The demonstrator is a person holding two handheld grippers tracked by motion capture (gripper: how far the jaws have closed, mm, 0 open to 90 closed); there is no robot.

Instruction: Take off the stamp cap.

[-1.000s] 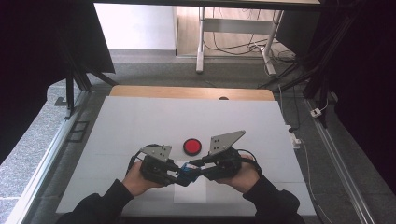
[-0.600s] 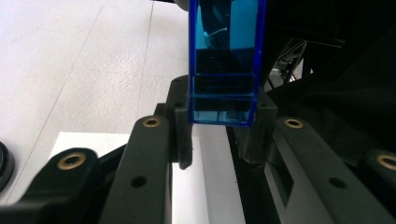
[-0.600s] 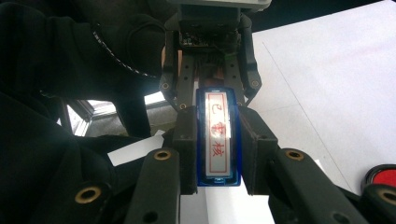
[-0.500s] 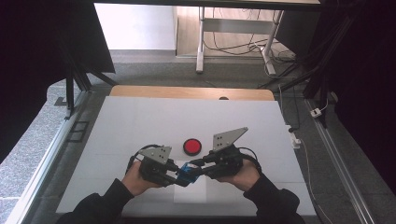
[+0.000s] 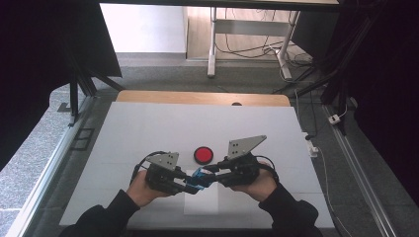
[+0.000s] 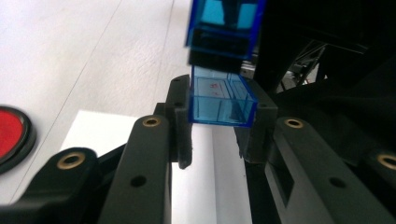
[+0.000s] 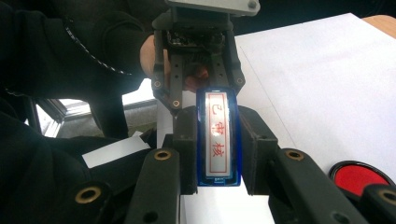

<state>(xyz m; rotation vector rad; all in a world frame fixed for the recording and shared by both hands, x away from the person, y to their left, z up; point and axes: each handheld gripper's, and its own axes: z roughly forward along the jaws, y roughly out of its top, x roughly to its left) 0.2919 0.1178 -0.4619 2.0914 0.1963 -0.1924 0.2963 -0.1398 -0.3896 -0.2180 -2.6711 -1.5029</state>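
A blue stamp with a white label and red characters (image 7: 216, 137) sits between my right gripper's (image 7: 217, 122) jaws, which are shut on it. My left gripper (image 6: 219, 95) is shut on a clear blue cap (image 6: 220, 100). In the left gripper view the blue stamp (image 6: 225, 25) hangs just beyond the cap, in line with it. From above, the left gripper (image 5: 186, 186) and the right gripper (image 5: 209, 173) meet tip to tip at the blue pieces (image 5: 199, 177), low over the table's near middle.
A round red ink pad (image 5: 203, 155) lies just beyond the grippers. A white paper sheet (image 5: 202, 201) lies under them on the white table (image 5: 148, 128). The person's dark sleeves come in from the bottom edge.
The right gripper has shifted slightly to the right and away with the stamp. The left hand has stayed in place.
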